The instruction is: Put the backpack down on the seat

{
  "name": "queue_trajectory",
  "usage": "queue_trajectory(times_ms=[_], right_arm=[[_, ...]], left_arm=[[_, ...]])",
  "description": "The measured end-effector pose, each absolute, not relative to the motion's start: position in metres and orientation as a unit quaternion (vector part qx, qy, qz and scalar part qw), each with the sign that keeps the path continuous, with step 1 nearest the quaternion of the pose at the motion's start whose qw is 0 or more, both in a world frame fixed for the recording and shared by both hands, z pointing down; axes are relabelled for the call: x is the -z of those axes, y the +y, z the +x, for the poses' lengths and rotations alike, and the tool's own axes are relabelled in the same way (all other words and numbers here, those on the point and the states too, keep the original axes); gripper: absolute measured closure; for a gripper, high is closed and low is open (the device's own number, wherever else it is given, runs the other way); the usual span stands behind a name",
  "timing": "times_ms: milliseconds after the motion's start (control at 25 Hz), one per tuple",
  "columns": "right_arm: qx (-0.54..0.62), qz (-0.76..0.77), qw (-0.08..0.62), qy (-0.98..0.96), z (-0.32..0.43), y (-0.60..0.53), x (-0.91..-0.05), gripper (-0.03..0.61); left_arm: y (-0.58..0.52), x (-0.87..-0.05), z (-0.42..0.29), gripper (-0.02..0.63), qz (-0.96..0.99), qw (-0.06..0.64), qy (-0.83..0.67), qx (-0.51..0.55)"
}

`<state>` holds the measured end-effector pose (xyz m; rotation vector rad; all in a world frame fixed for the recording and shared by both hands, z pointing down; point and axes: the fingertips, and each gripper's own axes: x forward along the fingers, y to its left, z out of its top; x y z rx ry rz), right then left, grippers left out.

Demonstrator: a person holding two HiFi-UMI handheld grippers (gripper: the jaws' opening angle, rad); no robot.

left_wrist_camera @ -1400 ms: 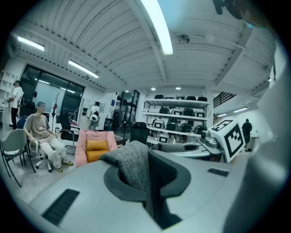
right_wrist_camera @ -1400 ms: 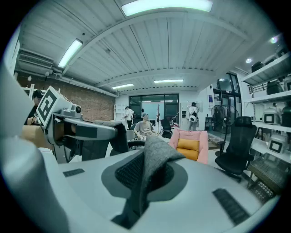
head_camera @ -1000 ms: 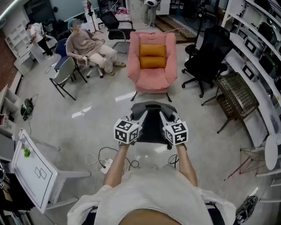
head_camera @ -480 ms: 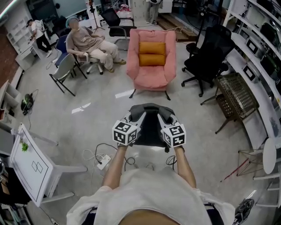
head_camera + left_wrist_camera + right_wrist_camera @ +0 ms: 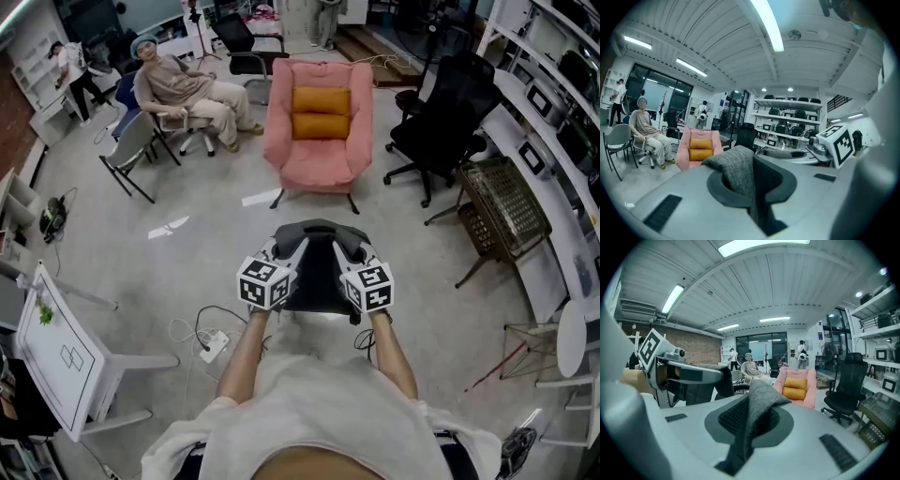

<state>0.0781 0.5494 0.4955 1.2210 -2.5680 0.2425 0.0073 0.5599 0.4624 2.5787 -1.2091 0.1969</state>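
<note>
A dark grey backpack (image 5: 317, 267) hangs in the air between my two grippers, above the floor and short of the pink armchair (image 5: 317, 164), which has two orange cushions (image 5: 316, 112). My left gripper (image 5: 292, 249) is shut on the bag's left grey shoulder strap (image 5: 736, 173). My right gripper (image 5: 342, 249) is shut on the right strap (image 5: 757, 404). In the left gripper view the armchair (image 5: 684, 154) stands ahead to the left. The right gripper view has the armchair (image 5: 809, 392) ahead to the right. The bag's lower part is hidden behind the marker cubes.
A person sits on a chair (image 5: 183, 94) left of the armchair, beside a grey chair (image 5: 136, 150). A black office chair (image 5: 441, 131) and a wire basket stand (image 5: 506, 202) are on the right. A white table (image 5: 56, 356) and floor cables (image 5: 211, 342) lie near left.
Both grippers have carried the backpack a little forward toward the armchair and slightly lower. The grips on the straps are unchanged.
</note>
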Motion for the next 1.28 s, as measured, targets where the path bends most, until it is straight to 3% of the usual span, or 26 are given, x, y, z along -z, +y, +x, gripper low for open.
queue_trajectory(times_ms=[1280], right_arm=[[-0.094, 0.473, 0.148, -0.863, 0.010, 0.156, -0.506, 0.551]], left_arm=[[0.161, -0.473, -0.062, 0.581, 0.919, 0.152, -0.360, -0.059]])
